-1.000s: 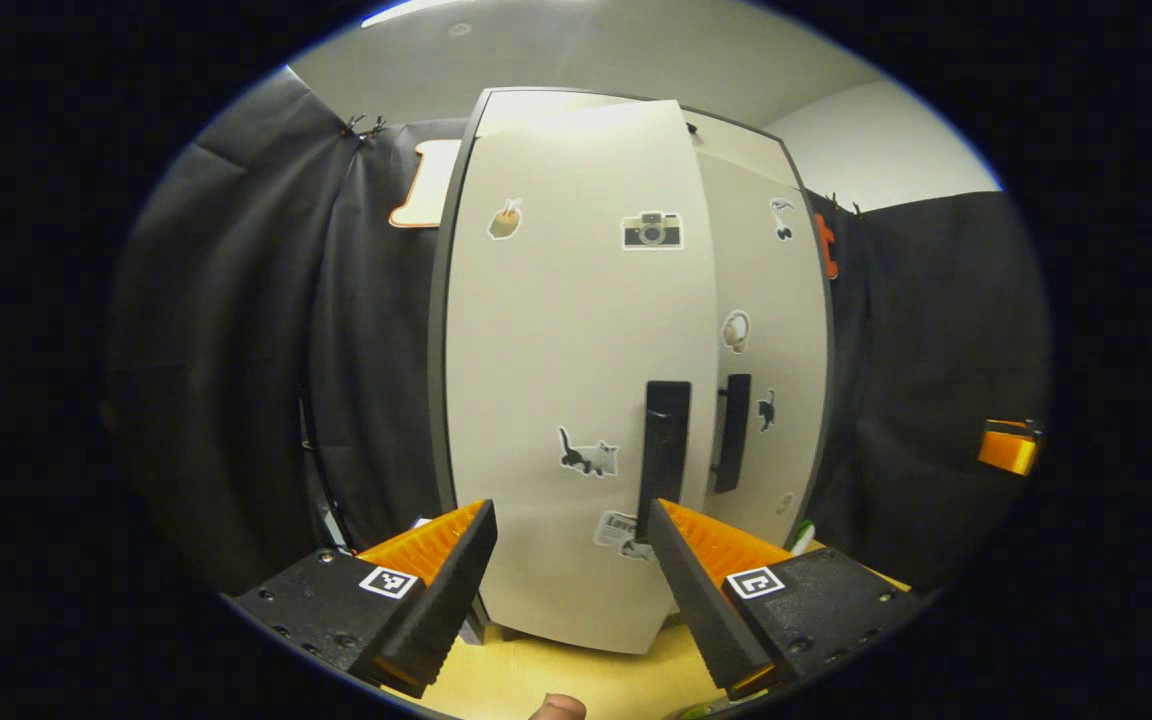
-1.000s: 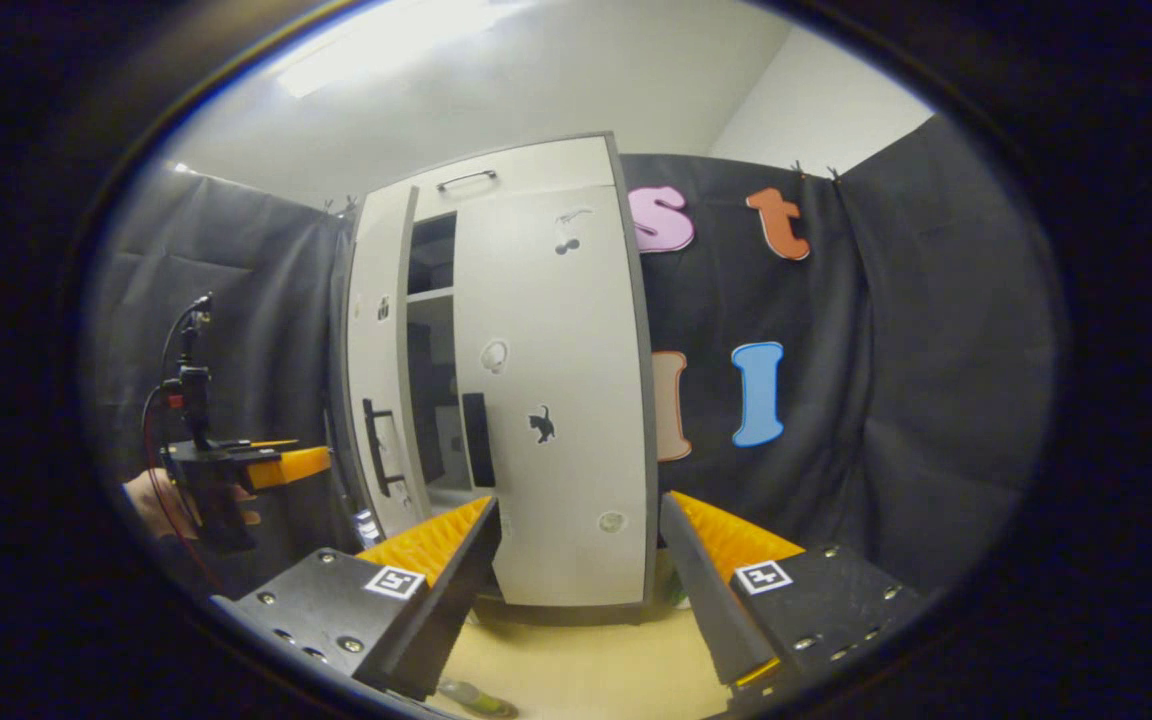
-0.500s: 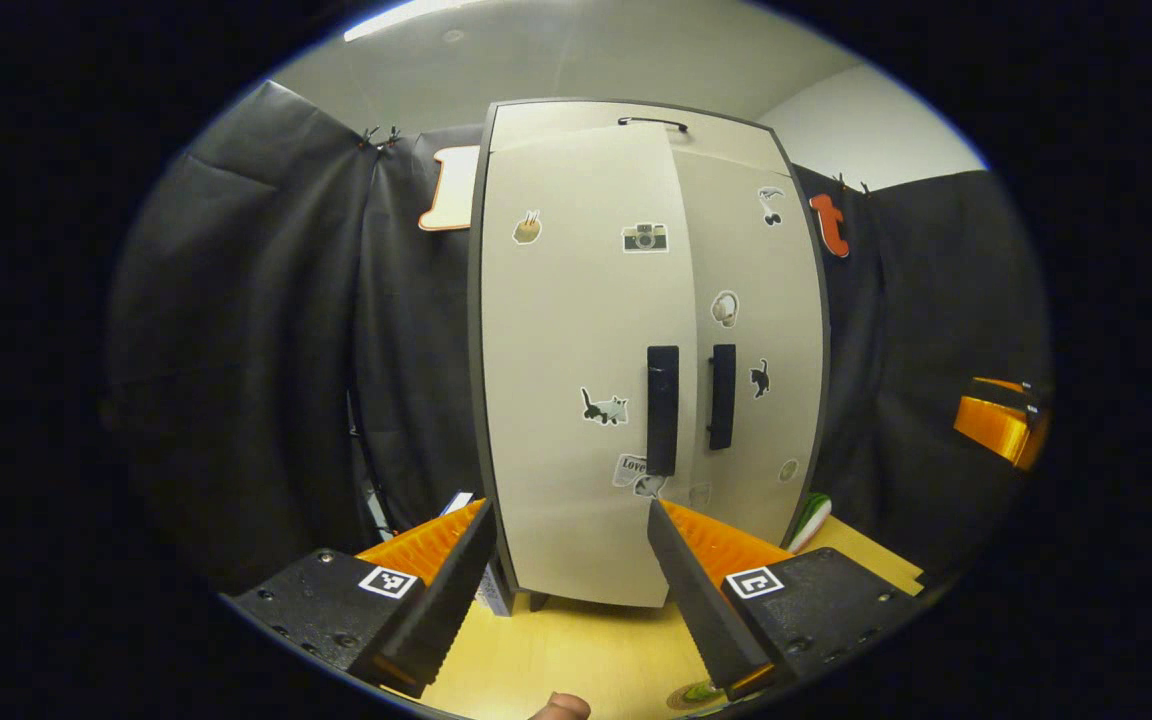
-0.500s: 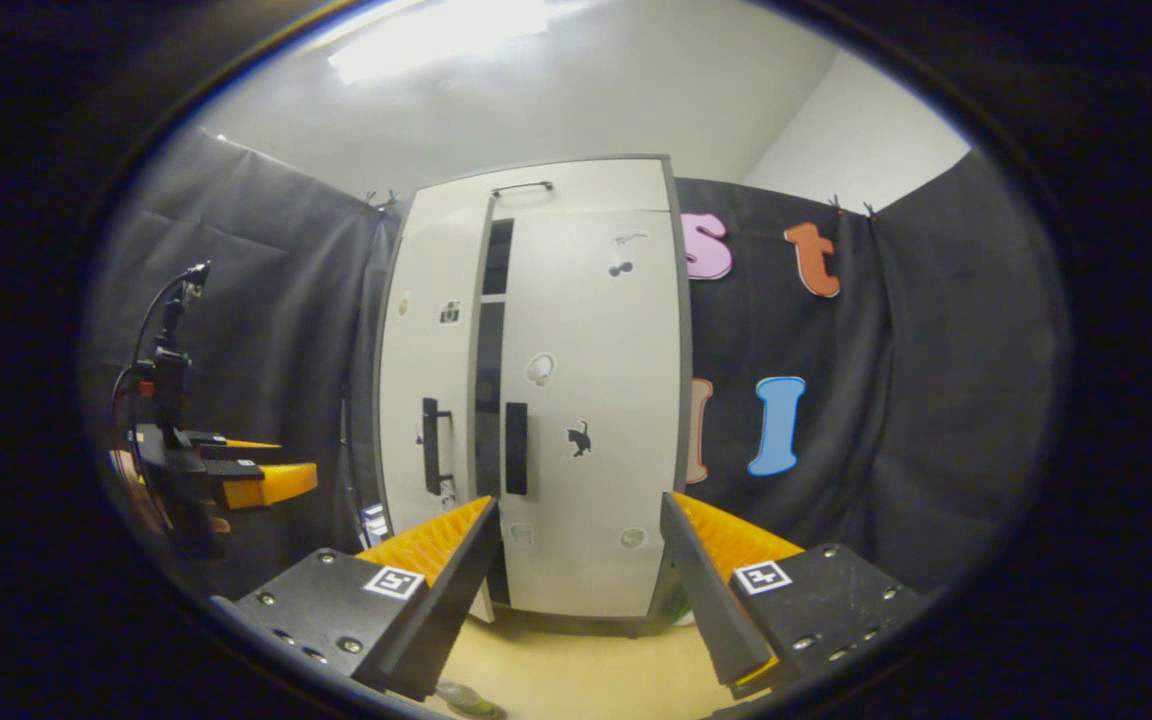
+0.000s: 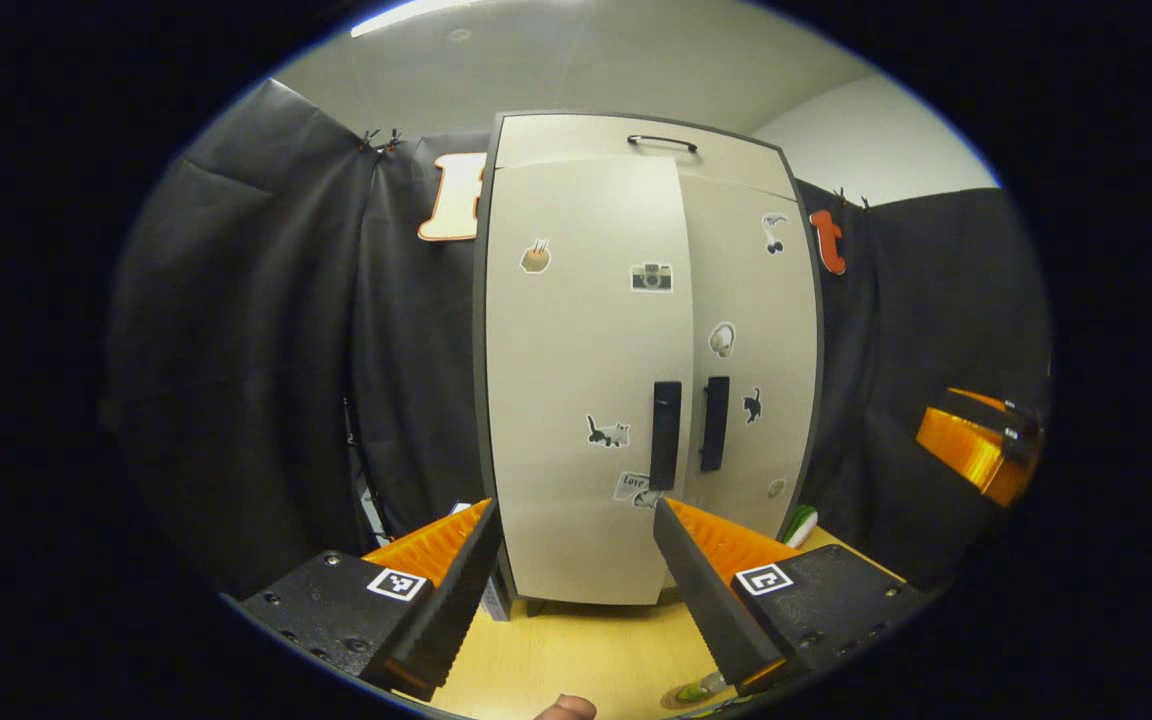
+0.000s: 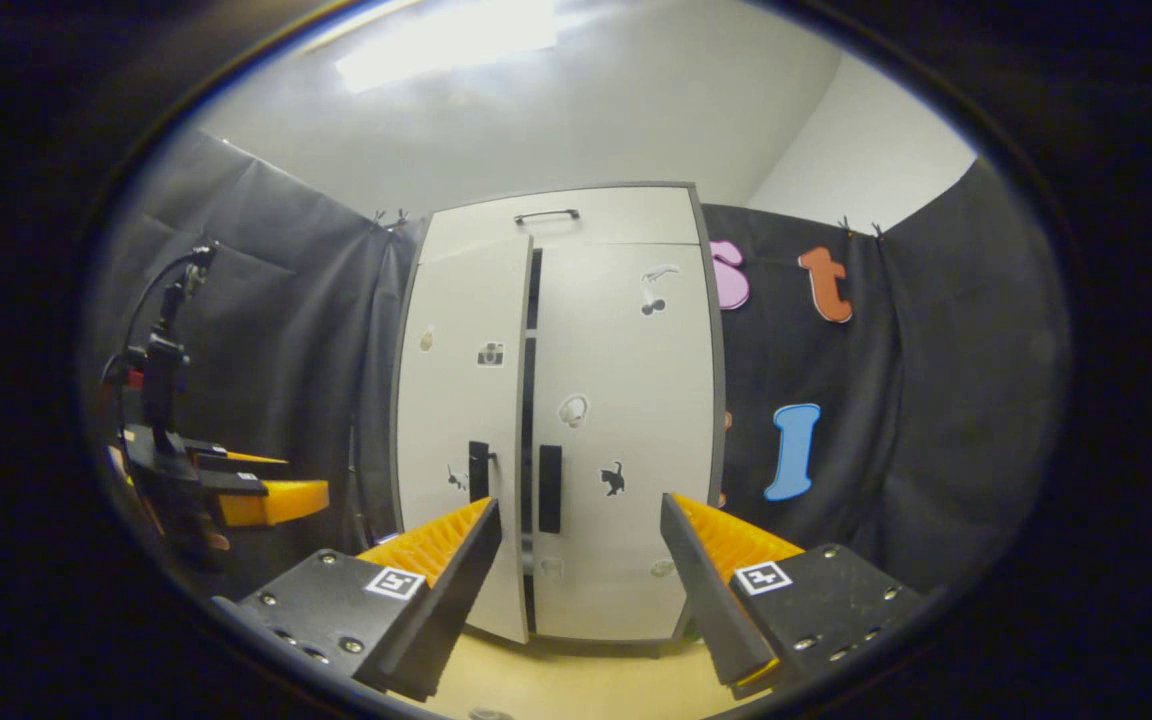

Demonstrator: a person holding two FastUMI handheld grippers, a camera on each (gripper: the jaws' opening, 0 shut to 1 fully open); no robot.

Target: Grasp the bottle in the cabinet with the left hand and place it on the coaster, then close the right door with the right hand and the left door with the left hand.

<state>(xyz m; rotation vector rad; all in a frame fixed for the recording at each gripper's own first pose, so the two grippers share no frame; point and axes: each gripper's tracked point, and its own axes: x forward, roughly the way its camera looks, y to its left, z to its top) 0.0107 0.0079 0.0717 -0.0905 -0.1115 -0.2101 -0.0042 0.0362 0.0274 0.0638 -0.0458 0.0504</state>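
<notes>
Left gripper view: tall off-white two-door cabinet w/ dark frame (image 5: 586, 400) stands upright on the pale wood counter (image 5: 586, 655), long axis vertical, doors facing the camera. Left door (image 5: 576, 350) and right door (image 5: 756, 330) both look closed from this angle, seam running top to bottom btwn them. Two black vertical bar handles, left handle (image 5: 665, 435) and right handle (image 5: 714, 424), sit just beside each other either side of the seam, low on the doors. Small stickers (camera, cats etc.) dot both doors. Left gripper (image 5: 576, 560) hangs in front of the cabinet, apart from it, jaws spread wide, nothing btwn them. Green-and-white bottle (image 5: 799, 524) shows at the cabinet's lower right corner, mostly hidden; which way it points or whether it's upright, can't tell. Round coaster (image 5: 688, 695) peeks out at the bottom edge, partly under the gripper's finger. A fingertip (image 5: 564, 708) shows at the very bottom. Other gripper's fingers visible far right.

Right gripper view: same cabinet (image 6: 626, 400) seen slightly from the right; a thin dark vertical gap runs btwn the doors, so the left door (image 6: 461, 420) isn't quite flush w/ the right door (image 6: 626, 420). Right gripper (image 6: 581, 560) also held off the cabinet, jaws wide apart, empty. Left gripper (image 6: 266, 495) appears far left, hand-held, near the cabinet's left side.
</notes>
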